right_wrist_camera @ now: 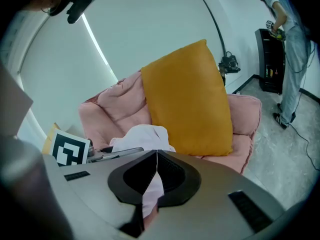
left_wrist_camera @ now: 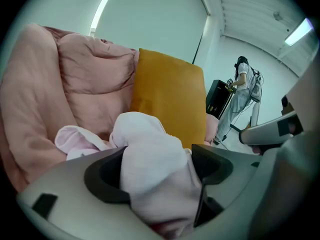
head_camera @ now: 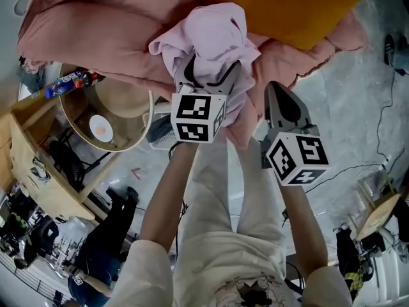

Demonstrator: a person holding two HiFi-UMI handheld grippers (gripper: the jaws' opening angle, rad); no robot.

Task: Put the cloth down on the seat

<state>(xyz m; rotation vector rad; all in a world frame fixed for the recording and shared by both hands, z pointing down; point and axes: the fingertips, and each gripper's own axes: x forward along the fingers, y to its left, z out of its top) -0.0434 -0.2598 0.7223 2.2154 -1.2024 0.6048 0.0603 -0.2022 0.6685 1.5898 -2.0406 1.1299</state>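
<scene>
A pale pink cloth [head_camera: 211, 37] lies bunched on the pink padded seat [head_camera: 96, 37], in front of an orange cushion [head_camera: 300, 5]. My left gripper [head_camera: 211, 69] is open, its jaws spread wide on either side of the bunch. In the left gripper view the cloth [left_wrist_camera: 150, 154] bulges up between those jaws [left_wrist_camera: 157, 171]. My right gripper [head_camera: 271, 88] hovers just right of the cloth, over the seat's front edge. In the right gripper view its tips [right_wrist_camera: 157, 156] meet, and pale fabric shows through the slit behind them. Beyond the tips lies the cloth [right_wrist_camera: 142, 134].
A wooden shelf [head_camera: 25, 146] with a bottle [head_camera: 70, 82] and a round bowl-shaped basket [head_camera: 108, 120] stand left of the seat. Cables [head_camera: 358, 171] run over the grey floor at the right. A person [left_wrist_camera: 242, 94] stands by a black cabinet [left_wrist_camera: 217, 101] far behind.
</scene>
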